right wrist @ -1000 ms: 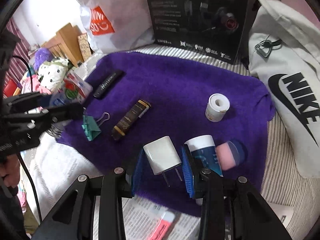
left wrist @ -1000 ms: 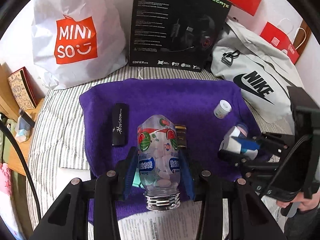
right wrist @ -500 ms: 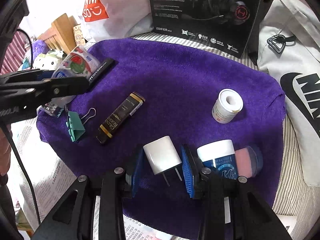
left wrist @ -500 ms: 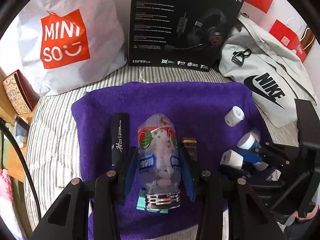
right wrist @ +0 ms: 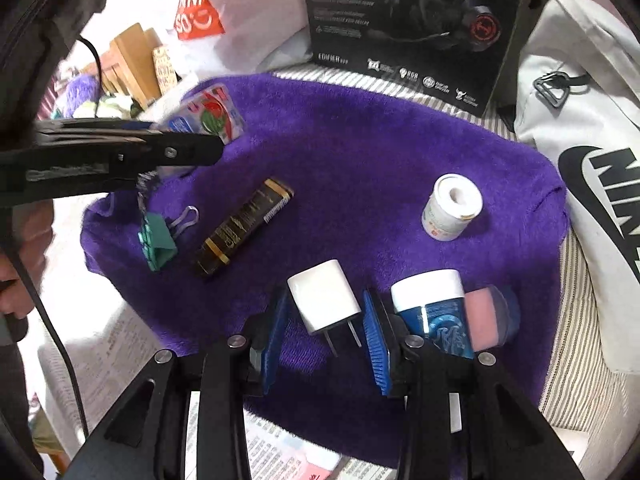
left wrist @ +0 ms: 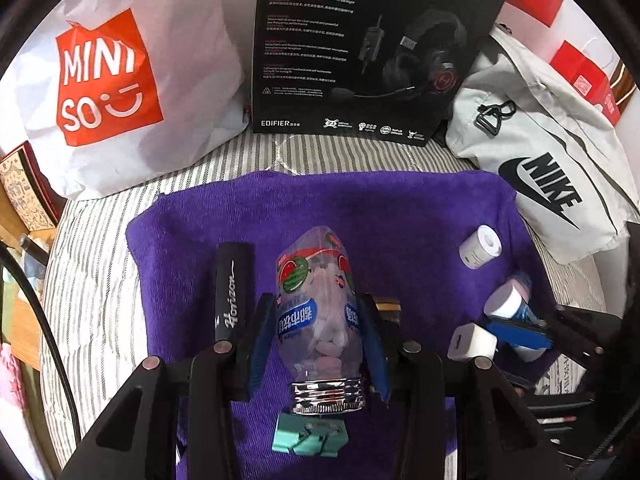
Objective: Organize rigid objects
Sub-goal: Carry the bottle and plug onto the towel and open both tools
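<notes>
My left gripper (left wrist: pixel 316 332) is shut on a clear candy bottle (left wrist: pixel 318 312) with watermelon print, held above the purple towel (left wrist: pixel 360 208); it also shows in the right wrist view (right wrist: pixel 208 114). My right gripper (right wrist: pixel 326 316) is shut on a white plug charger (right wrist: pixel 322 298), low over the towel's near edge. On the towel lie a black Horizon case (left wrist: pixel 232 284), a teal binder clip (right wrist: pixel 158 240), a black-gold tube (right wrist: pixel 244 226), a white roll (right wrist: pixel 452 206) and a blue tube with a white cap (right wrist: pixel 434 308) beside a pink-topped jar (right wrist: pixel 486 314).
A Miniso bag (left wrist: pixel 120 80), a black headset box (left wrist: pixel 360 48) and a grey Nike bag (left wrist: pixel 560 184) line the back of the striped bed. Newspaper (right wrist: pixel 120 352) lies at the near edge. Wooden furniture (right wrist: pixel 132 60) stands to the left.
My left gripper has carried the bottle forward over the towel, past the binder clip. My right gripper has moved slightly forward with the charger still in it.
</notes>
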Demonstrator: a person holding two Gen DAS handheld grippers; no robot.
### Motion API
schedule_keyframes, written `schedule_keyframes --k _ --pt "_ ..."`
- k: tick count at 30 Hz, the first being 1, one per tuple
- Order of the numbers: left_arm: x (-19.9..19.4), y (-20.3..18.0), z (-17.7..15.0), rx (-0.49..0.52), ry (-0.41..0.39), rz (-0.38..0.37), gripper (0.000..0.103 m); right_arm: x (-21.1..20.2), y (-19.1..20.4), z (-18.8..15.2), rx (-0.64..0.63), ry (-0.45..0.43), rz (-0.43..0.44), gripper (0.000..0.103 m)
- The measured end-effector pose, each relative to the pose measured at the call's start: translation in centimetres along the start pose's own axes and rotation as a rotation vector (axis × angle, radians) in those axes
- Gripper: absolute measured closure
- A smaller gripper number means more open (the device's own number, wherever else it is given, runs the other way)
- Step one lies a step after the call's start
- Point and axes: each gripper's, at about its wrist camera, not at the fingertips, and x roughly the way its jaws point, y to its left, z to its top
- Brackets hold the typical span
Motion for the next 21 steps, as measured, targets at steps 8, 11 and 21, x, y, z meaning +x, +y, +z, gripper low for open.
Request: schedule_keyframes --k 8,11,21 --pt "3.3 0.0 1.2 0.003 0.052 0.018 0.064 -2.0 -0.7 -0.1 0.018 -0.042 -0.004 0.060" --pt "4.0 -0.4 1.2 0.012 0.055 0.018 0.064 -2.3 -0.9 -0.2 0.027 -0.043 -0.007 0.060" --pt "4.5 -1.2 0.7 0.050 0.043 0.059 0.064 -3.7 -0.9 -0.7 0.028 -0.052 -0.030 0.060"
